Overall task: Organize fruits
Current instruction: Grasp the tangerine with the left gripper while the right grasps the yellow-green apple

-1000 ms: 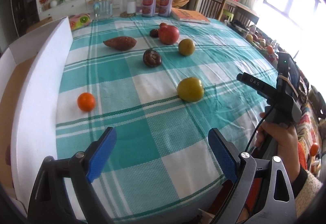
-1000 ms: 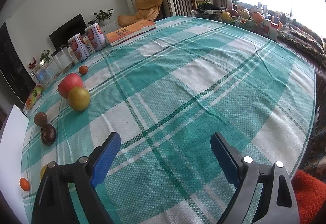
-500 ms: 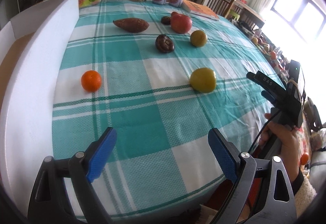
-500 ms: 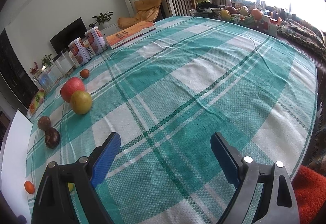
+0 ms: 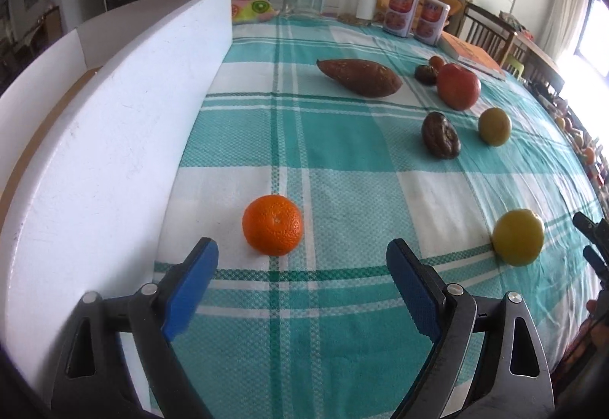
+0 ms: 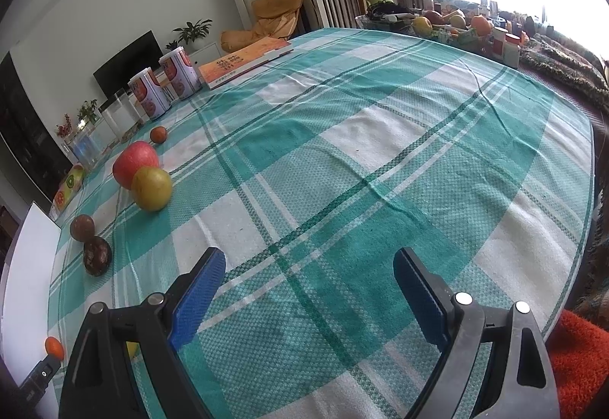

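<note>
My left gripper [image 5: 302,266] hangs with its jaws wide but just beginning to close, nothing between the blue pads; the mandarin [image 5: 273,225] sits on the checked tablecloth [image 5: 342,183] just beyond my fingertips, near the white foam box [image 5: 114,137] on its left. I judge it light, soft-skinned and ready to roll, so I would straddle its widest middle and squeeze gently. Farther right lies a yellow-green fruit [image 5: 518,236], then a dark wrinkled fruit [image 5: 440,139], another yellow-green fruit [image 5: 494,126], a red apple [image 5: 458,86] and a sweet potato [image 5: 359,78]. My right gripper [image 6: 309,276] stands wide and empty over bare cloth, well apart from the fruit.
</note>
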